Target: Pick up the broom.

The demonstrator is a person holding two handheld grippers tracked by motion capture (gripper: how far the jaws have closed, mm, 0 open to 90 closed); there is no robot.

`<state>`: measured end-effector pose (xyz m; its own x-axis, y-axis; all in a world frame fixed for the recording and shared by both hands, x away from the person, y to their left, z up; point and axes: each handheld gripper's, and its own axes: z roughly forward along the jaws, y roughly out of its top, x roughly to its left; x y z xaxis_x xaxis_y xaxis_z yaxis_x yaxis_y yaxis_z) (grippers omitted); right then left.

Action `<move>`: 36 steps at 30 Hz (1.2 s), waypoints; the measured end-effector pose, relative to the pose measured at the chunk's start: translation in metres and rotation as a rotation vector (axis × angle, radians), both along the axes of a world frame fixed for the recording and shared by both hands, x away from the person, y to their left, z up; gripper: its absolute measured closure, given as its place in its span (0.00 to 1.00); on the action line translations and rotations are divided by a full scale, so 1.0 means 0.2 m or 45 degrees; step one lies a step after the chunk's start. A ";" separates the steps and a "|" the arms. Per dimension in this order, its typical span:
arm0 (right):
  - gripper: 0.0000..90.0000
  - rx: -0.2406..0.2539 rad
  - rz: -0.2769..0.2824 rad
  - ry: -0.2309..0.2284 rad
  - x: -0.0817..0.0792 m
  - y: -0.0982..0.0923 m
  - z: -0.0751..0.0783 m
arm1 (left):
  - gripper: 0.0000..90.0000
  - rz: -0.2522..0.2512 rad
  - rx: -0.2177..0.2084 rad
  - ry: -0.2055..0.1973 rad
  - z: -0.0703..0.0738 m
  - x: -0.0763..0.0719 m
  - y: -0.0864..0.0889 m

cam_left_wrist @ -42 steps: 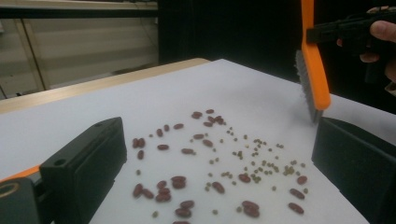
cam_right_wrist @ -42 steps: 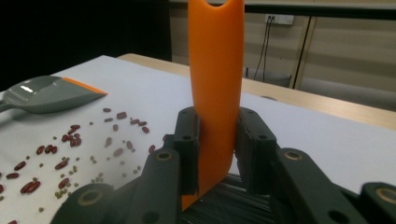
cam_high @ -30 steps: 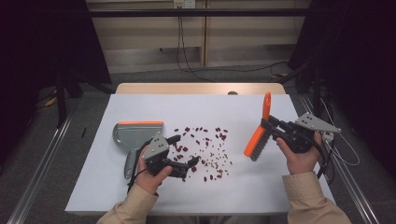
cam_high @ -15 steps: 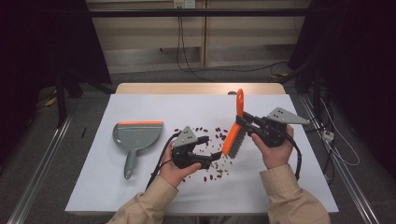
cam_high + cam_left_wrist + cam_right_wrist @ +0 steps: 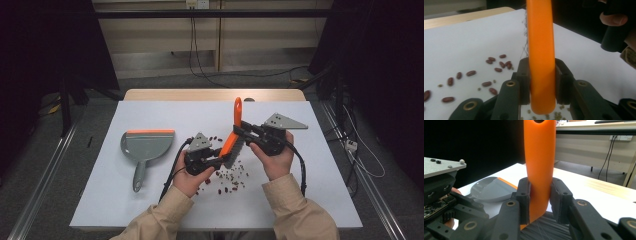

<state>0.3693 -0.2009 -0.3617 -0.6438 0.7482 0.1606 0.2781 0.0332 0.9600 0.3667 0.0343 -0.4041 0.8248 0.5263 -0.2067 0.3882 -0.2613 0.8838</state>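
In the middle of the frame both claws grip the brush (image 5: 233, 137): the right claw (image 5: 239, 131) clamps its smooth orange plastic handle, and the left claw (image 5: 222, 160), whose jaws have just been closing, presses on the lower orange part near the dark bristles. Small glossy red beans (image 5: 231, 179) lie scattered on the white counter (image 5: 325, 165); a grey dustpan (image 5: 146, 147) lies flat at left

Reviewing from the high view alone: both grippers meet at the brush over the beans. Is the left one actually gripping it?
Observer: Yes. In the left gripper view the left gripper has just closed its jaws, and both pads press the brush on its orange handle.
Operator: And the right one?
Observer: The right gripper is clamped on the handle too, just above the bristles.
Operator: Only red beans down there?
Observer: No, tiny greenish grains lie among the beans.
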 end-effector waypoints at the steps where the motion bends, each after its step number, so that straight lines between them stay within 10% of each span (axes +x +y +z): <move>1: 0.76 0.005 -0.003 0.002 0.00 0.01 0.00 | 0.79 0.009 -0.008 0.010 0.00 0.00 0.01; 13: 0.44 0.095 -0.021 0.045 -0.01 0.10 0.00 | 0.79 0.153 -0.039 -0.027 0.02 0.02 0.12; 28: 0.39 0.104 -0.090 0.209 0.00 0.23 -0.08 | 0.79 0.231 -0.038 -0.087 0.01 0.00 0.12; 36: 0.37 0.151 -0.210 0.285 0.03 0.30 -0.10 | 0.77 0.229 -0.005 -0.198 0.02 -0.05 0.08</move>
<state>0.3754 -0.1403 -0.3825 -0.4540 0.8070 0.3776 0.4758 -0.1387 0.8685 0.3573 0.0503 -0.3995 0.7401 0.6669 -0.0866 0.2870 -0.1967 0.9375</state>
